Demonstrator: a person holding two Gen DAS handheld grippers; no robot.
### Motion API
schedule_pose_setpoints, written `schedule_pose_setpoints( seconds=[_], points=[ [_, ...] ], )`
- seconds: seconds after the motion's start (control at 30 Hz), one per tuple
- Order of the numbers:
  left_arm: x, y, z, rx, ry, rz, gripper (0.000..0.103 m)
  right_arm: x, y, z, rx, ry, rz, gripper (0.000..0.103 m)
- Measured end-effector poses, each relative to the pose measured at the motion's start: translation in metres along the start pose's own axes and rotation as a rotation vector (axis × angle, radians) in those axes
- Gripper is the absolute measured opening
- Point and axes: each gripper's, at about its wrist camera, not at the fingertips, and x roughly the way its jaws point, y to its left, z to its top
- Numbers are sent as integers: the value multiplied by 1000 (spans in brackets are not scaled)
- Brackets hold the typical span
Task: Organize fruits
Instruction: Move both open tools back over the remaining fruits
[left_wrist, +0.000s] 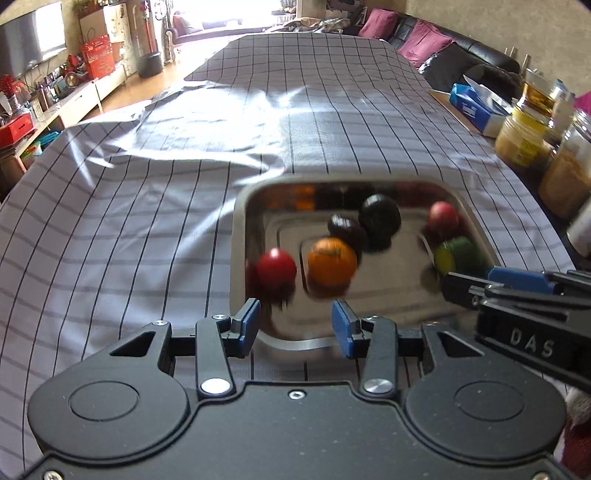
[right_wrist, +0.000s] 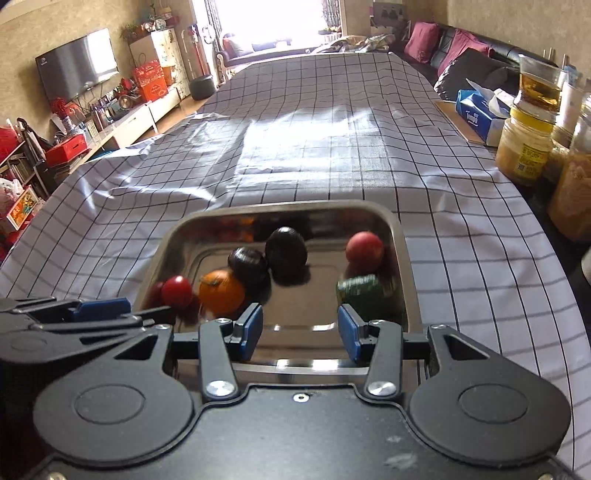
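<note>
A steel tray (left_wrist: 332, 181) (right_wrist: 288, 205) lies on the checked tablecloth (right_wrist: 314, 129). In it are a red fruit (left_wrist: 276, 266) (right_wrist: 176, 291), an orange (left_wrist: 331, 262) (right_wrist: 221, 295), two dark round fruits (left_wrist: 379, 218) (right_wrist: 286, 251), a pinkish-red fruit (left_wrist: 443, 216) (right_wrist: 364, 247) and a green piece (left_wrist: 456, 254) (right_wrist: 360, 291). My left gripper (left_wrist: 295, 317) hangs open over the tray's near left corner, just short of the red fruit and the orange. My right gripper (right_wrist: 301, 321) stands open over the near rim, left of the green piece. Neither holds anything.
Glass jars (left_wrist: 521, 140) (right_wrist: 524, 147) and a blue tissue box (right_wrist: 476, 114) line the table's right edge. Bare cloth stretches beyond and to the left of the tray. A black sofa (right_wrist: 480, 55) stands behind at the right.
</note>
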Motion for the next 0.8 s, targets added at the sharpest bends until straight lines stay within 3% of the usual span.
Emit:
schedule_pose_setpoints(
  seconds=[0.6, 0.8],
  points=[
    [-44, 7, -91, -30, -38, 48, 51, -68, -11, -93, 69, -92, -42, 47],
    [-53, 0, -114, -16, -44, 33, 51, -77, -14, -124, 89, -80, -48, 47]
  ],
)
